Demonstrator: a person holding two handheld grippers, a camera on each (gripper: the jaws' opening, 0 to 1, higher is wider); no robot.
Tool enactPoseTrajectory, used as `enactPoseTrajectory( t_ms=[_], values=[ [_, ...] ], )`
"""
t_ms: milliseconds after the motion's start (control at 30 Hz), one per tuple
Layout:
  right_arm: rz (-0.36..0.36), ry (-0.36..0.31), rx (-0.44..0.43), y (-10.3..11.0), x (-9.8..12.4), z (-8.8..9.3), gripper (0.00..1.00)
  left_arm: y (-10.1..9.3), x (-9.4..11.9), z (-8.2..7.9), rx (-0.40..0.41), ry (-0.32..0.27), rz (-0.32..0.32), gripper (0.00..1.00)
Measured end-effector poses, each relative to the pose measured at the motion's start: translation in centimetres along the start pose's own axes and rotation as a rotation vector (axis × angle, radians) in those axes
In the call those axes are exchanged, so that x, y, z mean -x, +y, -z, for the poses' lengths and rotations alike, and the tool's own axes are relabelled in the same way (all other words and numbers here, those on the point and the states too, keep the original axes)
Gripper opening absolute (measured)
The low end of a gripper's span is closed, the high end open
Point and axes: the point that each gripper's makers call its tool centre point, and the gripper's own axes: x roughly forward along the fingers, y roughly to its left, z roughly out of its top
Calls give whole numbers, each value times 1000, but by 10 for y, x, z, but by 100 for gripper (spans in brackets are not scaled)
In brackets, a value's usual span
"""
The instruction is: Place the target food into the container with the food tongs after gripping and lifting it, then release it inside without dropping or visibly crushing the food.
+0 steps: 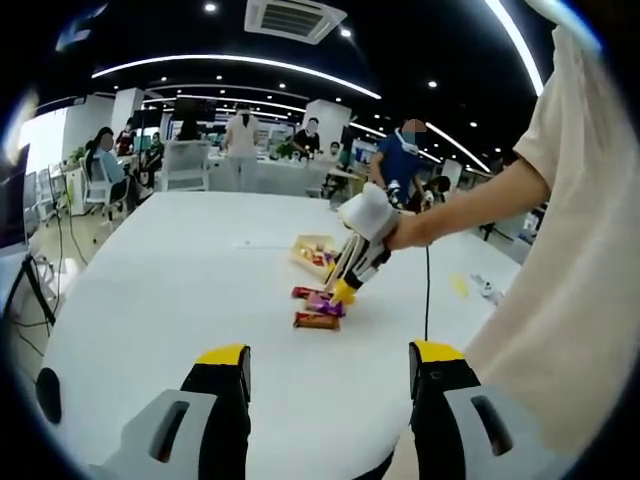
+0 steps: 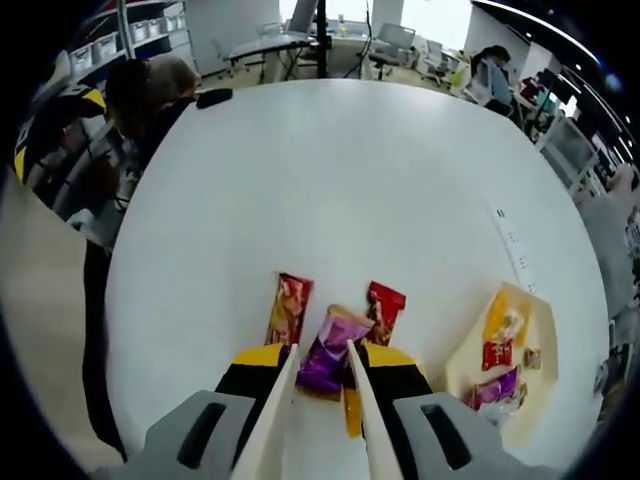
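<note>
The purple snack packet (image 2: 328,362) lay between the tongs' (image 2: 318,385) tips, held in the right gripper (image 2: 320,400), closed on the tongs. It looked light, crinkly, crushable; grip mid-packet gently. The container (image 2: 505,365) sat right. The left gripper (image 1: 330,385) hung open, empty.

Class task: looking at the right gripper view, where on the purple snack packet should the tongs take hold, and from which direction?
Grip the purple snack packet across its narrow width, near the middle, coming in from its near short end. It lies flat on the white table, lengthwise along the tongs, whose arms already flank its long edges. Squeeze lightly; it looks soft.
</note>
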Motion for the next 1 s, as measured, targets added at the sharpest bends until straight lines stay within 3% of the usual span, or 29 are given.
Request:
enactPoseTrajectory(
  t_ms=[100, 233, 433, 633, 767, 1000],
  values=[
    [-2, 9, 18, -1, -1, 0, 28, 1, 0, 1, 2, 3, 0, 64],
    [-30, 46, 164, 0, 0, 1, 28, 2, -1, 2, 8, 5, -2, 64],
    [-57, 65, 278, -1, 1, -1, 28, 4, -2, 3, 17, 7, -5, 64],
    [-70, 67, 333, -5, 1, -6, 29, 5, -4, 3, 25, 6, -9, 64],
    [-74, 60, 313, -9, 2, -9, 29, 5, -6, 4, 30, 8, -7, 64],
    [-115, 79, 365, 3, -5, -5, 29, 6, -7, 4, 38, 8, -10, 64]
  ],
)
